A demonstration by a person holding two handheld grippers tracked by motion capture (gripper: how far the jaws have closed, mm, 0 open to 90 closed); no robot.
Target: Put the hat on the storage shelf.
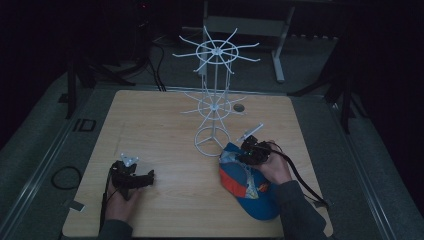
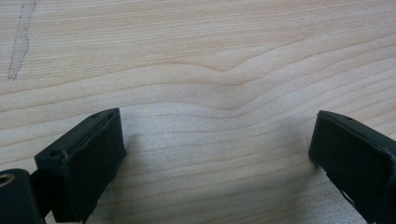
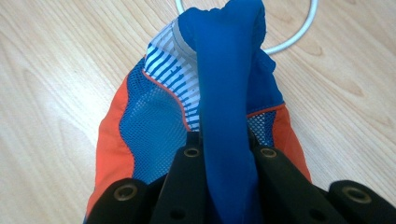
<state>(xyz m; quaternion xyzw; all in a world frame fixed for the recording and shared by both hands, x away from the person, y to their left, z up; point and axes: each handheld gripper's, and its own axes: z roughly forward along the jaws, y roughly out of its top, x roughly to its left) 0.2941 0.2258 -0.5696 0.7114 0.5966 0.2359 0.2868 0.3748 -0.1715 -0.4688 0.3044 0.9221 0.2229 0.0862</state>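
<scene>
Blue cap [image 1: 250,187], one, in right tool [image 1: 248,153].

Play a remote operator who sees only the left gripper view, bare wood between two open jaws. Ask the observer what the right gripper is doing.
Observer: The right gripper is shut on a fold of a blue cap.
Operator: Where is the cap?
Observer: On the table, beside the round base of a white wire rack.
Operator: Anything hanging on the rack?
Observer: No, its arms are bare.
Operator: And my gripper?
Observer: The left gripper rests open near the table's front left.
</scene>
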